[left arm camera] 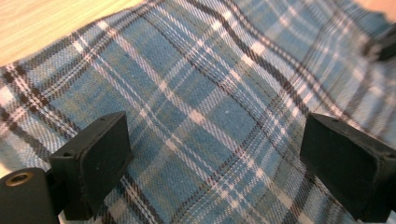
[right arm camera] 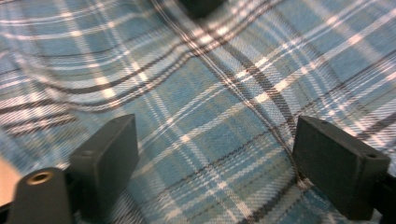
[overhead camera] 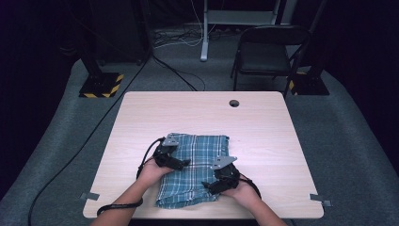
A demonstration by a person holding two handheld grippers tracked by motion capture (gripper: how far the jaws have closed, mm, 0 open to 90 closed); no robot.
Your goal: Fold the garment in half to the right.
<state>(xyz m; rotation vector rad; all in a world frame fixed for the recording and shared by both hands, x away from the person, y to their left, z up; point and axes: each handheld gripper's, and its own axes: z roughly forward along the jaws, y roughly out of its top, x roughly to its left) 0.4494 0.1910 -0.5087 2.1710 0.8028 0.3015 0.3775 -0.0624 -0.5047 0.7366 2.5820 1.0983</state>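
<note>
High view puts the plaid cloth (overhead camera: 193, 169) just below the middle of the frame, lying folded and flat on the wooden table (overhead camera: 202, 113), its near edge close to the table's front edge. I hold my left gripper (overhead camera: 181, 164) over the cloth's left side and my right gripper (overhead camera: 210, 185) over its lower right part, the two angled toward each other.

Left gripper view shows my jaws standing wide apart with the checked weave between them and nothing clamped; bare tabletop sits in the upper left corner. Right gripper view shows the same: jaws spread, hovering over the fabric, a soft ridge running across the upper part of the frame.

I judge the step in hand is taking hold of the cloth to fold or smooth it. To do it well, I should bring each pair of jaws down on an edge or ridge, pinch only the layers I mean to move, and lift both sides evenly.

I can read no brand, label or writing anywhere.
</note>
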